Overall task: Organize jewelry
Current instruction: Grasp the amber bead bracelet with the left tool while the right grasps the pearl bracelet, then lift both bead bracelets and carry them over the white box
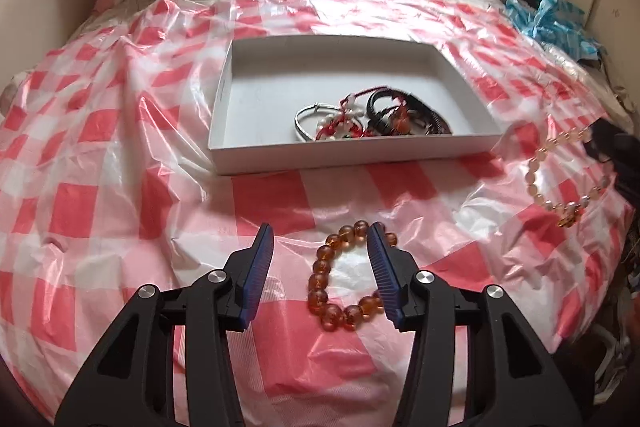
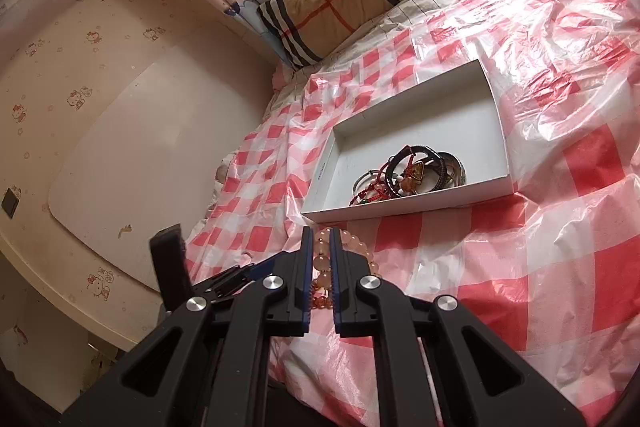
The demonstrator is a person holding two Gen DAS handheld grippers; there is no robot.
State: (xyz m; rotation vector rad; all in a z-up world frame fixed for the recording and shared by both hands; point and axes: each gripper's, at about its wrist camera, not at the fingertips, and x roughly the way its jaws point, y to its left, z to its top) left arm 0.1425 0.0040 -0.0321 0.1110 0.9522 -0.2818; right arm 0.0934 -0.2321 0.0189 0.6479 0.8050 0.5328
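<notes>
Jaws apart on the left gripper [image 1: 321, 233] above the amber bracelet [image 1: 344, 275]; right gripper [image 2: 321, 241] pinches the pale bracelet [image 2: 325, 259], seemingly lifted, near the white box [image 2: 316, 217].

Glossy crinkled plastic sheet [image 1: 120, 155]; matt white card tray [image 1: 224, 99]; glassy amber beads [image 1: 320, 283].

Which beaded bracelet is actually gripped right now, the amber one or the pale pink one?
The pale pink bracelet: the right gripper is shut on it. The amber bracelet lies loose on the checked sheet between the open left gripper.
</notes>
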